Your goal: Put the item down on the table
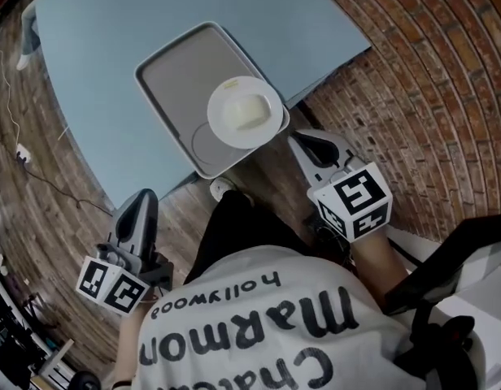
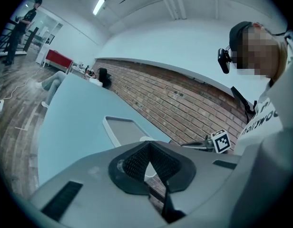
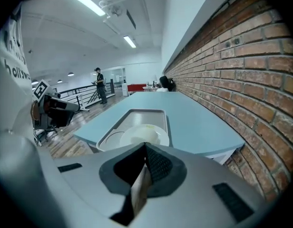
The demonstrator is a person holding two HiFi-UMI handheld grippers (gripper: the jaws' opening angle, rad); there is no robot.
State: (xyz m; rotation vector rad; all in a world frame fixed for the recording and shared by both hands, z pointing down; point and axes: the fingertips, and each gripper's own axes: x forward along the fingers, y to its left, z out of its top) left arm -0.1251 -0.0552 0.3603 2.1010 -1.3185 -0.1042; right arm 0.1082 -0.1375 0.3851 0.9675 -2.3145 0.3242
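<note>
Plate [image 1: 244,136] w/ pale lump sits on tray [image 1: 173,71] at table [image 1: 96,39] near edge, ahead of both grippers. Right gripper [image 1: 313,147] nearer; left gripper [image 1: 141,208] further off. Both jaw pairs pressed together, empty.

Head view: above the person, looking steeply down on table [image 1: 96,71] corner, tray [image 1: 169,80] and plate [image 1: 220,124]. Both gripper views sit low off the table's near edge, facing across it; all three share tray and plate.

One tray [image 1: 165,80], one plate [image 1: 245,112], two tongs [image 1: 143,207] [image 1: 311,144]
</note>
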